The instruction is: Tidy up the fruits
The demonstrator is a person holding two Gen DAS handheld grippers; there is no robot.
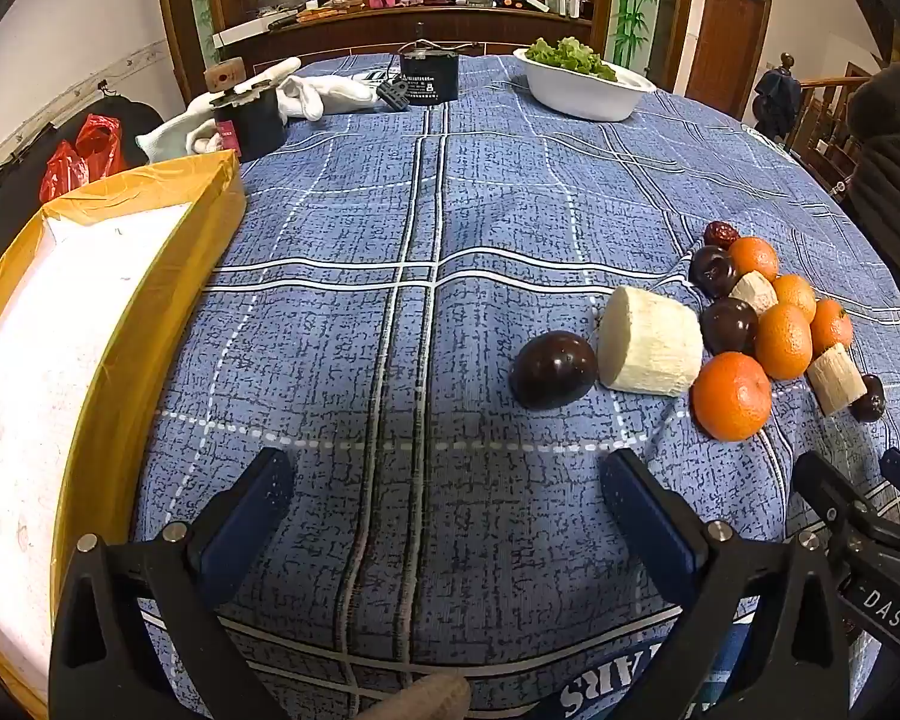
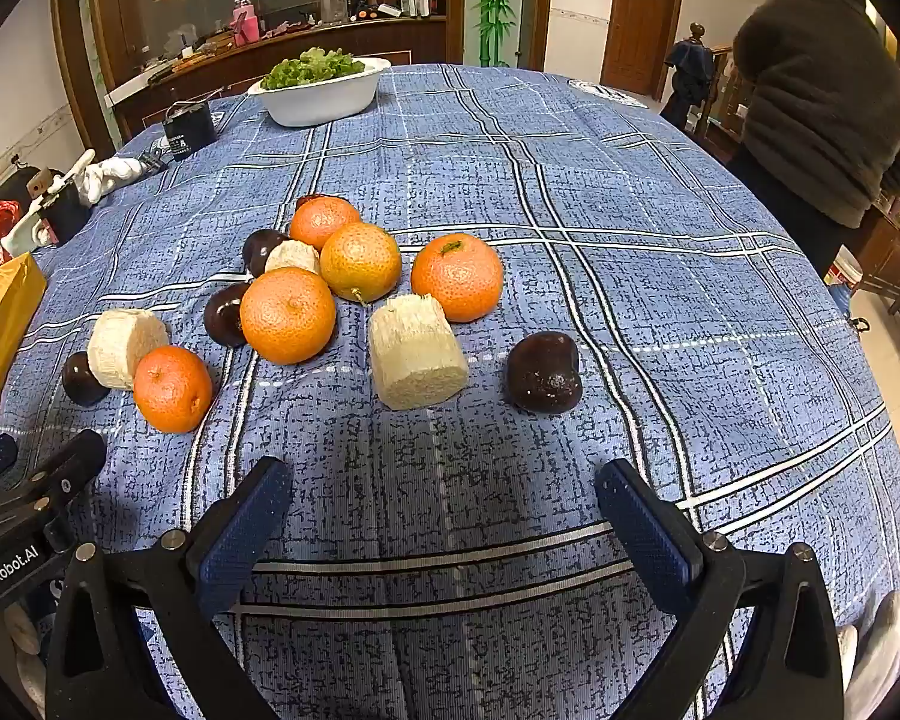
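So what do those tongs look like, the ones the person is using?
Both look the same. The left tongs have two black plastic arms with triangle-shaped holes, silver bolts at the joints and dark blue bumpy fingertips. The right tongs match, with blue fingertips too. White letters on the left tongs' body read "GenRobot.AI", and the right one shows "DAS". No sleeves or cables show.

- Left gripper (image 1: 447,480) tilts steeply downward, jaws spread wide, nothing between the blue pads (image 1: 252,510).
- Right gripper (image 2: 444,489) hangs just beside it at the same downward slant, jaws equally wide, gripping nothing.
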